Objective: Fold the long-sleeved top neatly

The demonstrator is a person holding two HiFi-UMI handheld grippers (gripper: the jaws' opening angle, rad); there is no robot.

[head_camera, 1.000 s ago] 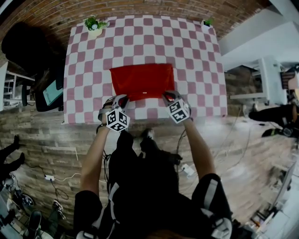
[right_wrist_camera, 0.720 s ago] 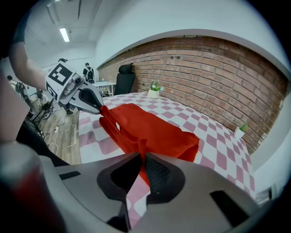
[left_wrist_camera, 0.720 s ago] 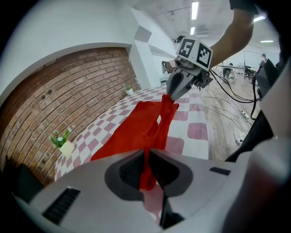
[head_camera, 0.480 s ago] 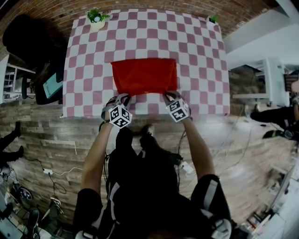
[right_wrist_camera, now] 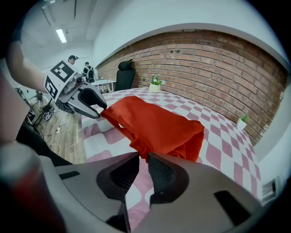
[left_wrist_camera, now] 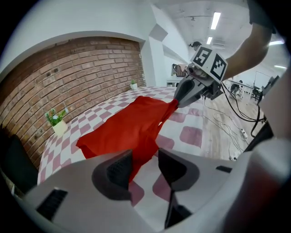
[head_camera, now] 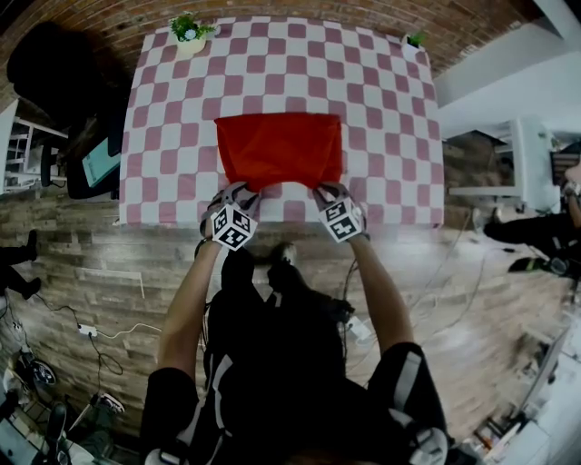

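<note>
Gently with top [head_camera: 280, 148]: soft, light, limp, apt to sag; best pinched at near corners. Lies folded just ahead of both jaws. Clamped at one corner in right gripper [right_wrist_camera: 143, 170]; loose between just-opened jaws of left gripper [left_wrist_camera: 138, 166].

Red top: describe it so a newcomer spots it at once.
Find the table with the pink-and-white checked cloth against the brick wall. Near its front edge, by the person, lies the red top, folded into a rectangle. It is the only plain red item; the small potted plants stand at the far corners.
</note>
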